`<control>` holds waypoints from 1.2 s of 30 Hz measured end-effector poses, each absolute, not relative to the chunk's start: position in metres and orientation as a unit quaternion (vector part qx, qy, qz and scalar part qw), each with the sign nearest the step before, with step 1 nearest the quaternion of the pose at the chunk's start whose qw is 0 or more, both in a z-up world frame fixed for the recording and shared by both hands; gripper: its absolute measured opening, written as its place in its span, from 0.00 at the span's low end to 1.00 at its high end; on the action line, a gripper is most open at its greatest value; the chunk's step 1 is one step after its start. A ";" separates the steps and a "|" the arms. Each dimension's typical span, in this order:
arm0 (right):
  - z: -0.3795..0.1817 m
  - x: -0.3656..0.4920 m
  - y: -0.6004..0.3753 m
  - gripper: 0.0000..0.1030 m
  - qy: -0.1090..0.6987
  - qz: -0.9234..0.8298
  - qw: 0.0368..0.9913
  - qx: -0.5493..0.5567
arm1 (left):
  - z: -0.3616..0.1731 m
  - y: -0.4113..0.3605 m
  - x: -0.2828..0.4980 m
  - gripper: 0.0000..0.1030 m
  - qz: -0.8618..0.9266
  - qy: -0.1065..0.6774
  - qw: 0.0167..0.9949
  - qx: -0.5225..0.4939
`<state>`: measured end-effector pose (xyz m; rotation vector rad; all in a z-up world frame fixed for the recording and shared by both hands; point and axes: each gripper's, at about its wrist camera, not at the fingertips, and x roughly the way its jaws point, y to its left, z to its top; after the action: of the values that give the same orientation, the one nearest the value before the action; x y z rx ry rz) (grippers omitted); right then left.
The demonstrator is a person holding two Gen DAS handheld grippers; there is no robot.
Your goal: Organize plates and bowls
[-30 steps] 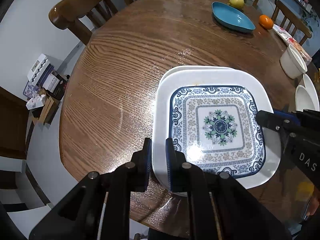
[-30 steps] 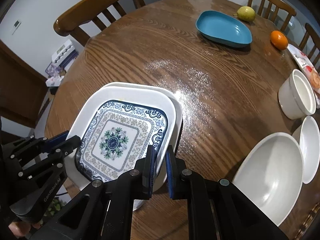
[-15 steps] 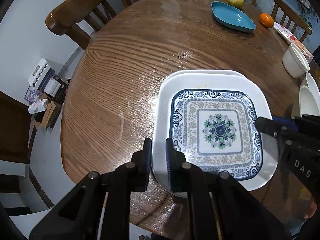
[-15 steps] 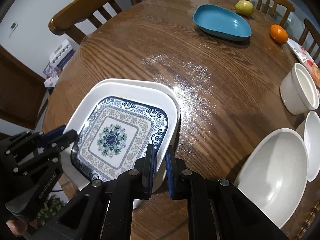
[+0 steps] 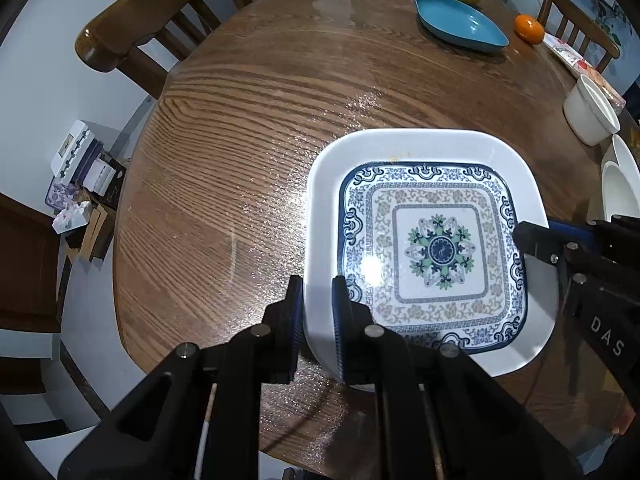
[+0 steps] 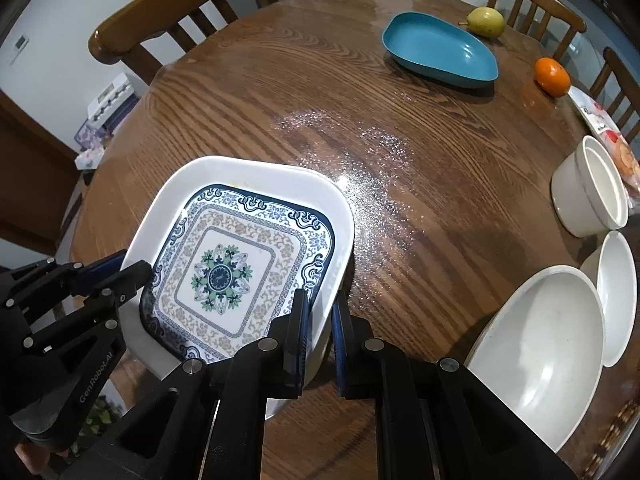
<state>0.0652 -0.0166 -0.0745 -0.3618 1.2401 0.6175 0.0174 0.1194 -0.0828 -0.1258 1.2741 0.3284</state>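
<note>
Patterned plate (image 5: 432, 256) in white dish (image 5: 320, 216); bowls (image 6: 540, 344) right

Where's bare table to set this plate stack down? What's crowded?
Free: the wide wood between the white square plate, the blue dish and the white cup. Also the table's left part toward the chair. Crowded: right edge, with the cup, large white bowl, small bowl and orange.

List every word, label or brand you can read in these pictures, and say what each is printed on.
"DAS": on the right gripper body, cut off at the picture's edge.
"GenRoboAI": on the left gripper body.
Print on the packet at the table's far right edge: too small and blurred to read.
</note>
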 end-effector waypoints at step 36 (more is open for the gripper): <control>-0.042 0.073 -0.011 0.31 0.558 0.289 0.766 -0.136 | -0.062 0.133 0.034 0.39 0.150 0.587 0.795 -0.042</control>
<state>0.0726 -0.0111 -0.0424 -0.2952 1.2112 0.6279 0.0339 0.1327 -0.0621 -0.0902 1.2605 0.3226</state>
